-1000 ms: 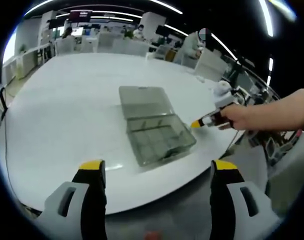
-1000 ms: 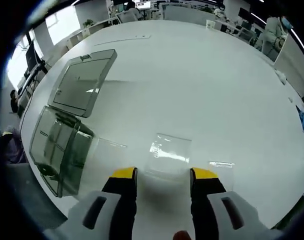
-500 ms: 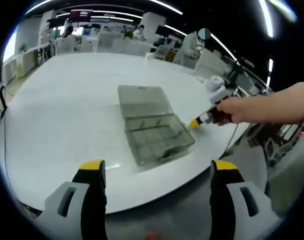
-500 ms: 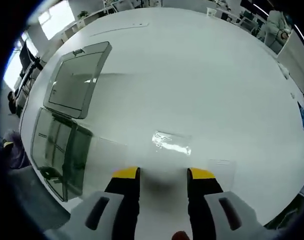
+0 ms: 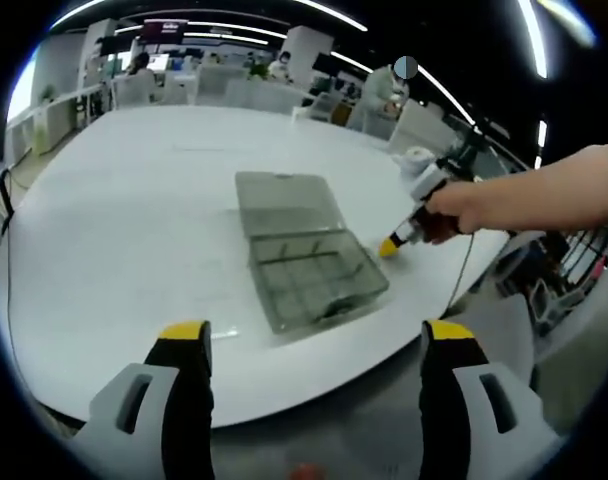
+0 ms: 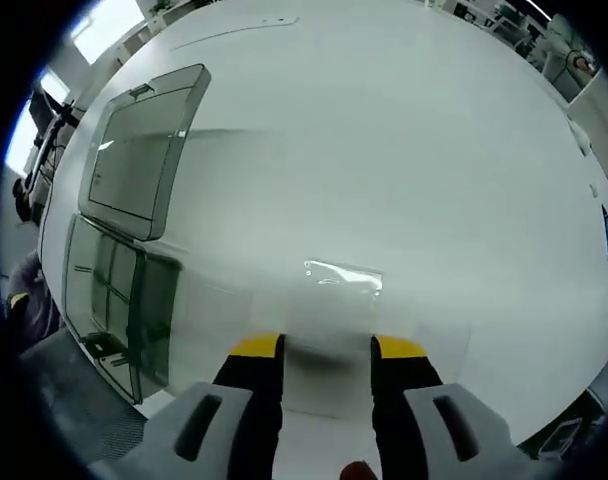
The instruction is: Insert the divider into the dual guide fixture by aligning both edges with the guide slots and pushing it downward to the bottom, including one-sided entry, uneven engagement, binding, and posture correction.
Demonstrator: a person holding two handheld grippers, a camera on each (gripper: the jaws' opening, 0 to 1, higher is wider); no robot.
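Observation:
A clear grey compartment box (image 5: 319, 280) lies on the white table (image 5: 134, 200) with its lid (image 5: 284, 205) folded open behind it. My left gripper (image 5: 316, 332) hangs open over the table's near edge, well short of the box. A hand holds my right gripper (image 5: 389, 247) tip-down just right of the box. In the right gripper view the box (image 6: 114, 300) and its lid (image 6: 139, 150) sit at the left. A clear divider (image 6: 342, 277) lies on the table (image 6: 384, 150) just ahead of my right gripper (image 6: 327, 346), whose jaws stand apart around its near edge.
The table's rounded edge runs close under both grippers. A second faint clear piece (image 6: 449, 338) lies right of the right jaw. Chairs, desks and people stand far behind the table (image 5: 234, 85). A cable (image 5: 466, 268) hangs from the right gripper.
The right gripper has tipped further down and moved in over the divider, and its jaws have narrowed slightly. The left gripper has stayed still.

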